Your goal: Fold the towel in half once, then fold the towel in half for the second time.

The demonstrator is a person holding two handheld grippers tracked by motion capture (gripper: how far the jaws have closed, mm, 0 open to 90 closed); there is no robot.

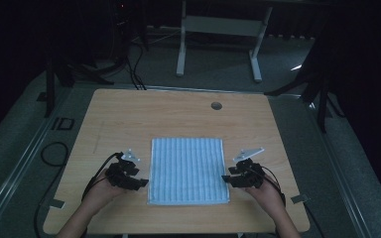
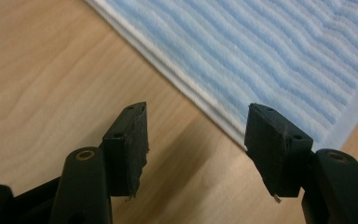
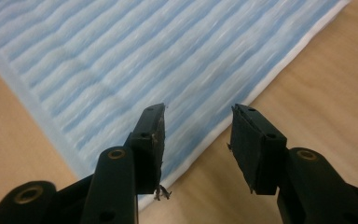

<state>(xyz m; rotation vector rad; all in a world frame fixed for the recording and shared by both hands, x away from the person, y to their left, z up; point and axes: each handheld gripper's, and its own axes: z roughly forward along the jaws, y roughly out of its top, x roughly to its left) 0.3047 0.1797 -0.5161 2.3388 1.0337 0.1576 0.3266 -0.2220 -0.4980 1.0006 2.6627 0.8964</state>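
Observation:
A folded towel with pale blue and white stripes (image 1: 187, 170) lies flat at the middle front of the wooden table (image 1: 129, 114). My left gripper (image 1: 140, 182) hovers at the towel's left edge near its front corner, jaws open and empty; in the left gripper view the layered towel edge (image 2: 242, 60) runs just ahead of the left gripper (image 2: 198, 128). My right gripper (image 1: 226, 179) sits at the towel's right edge, open too. In the right gripper view the right gripper (image 3: 196, 123) straddles the white hem of the towel (image 3: 98, 60), with nothing pinched.
A round cable hole (image 1: 216, 105) sits near the table's far edge. Behind the table stand a white desk frame (image 1: 218, 29) and dark stands with cables (image 1: 129, 64) on the grey floor. A black cable loop (image 1: 54, 153) lies left of the table.

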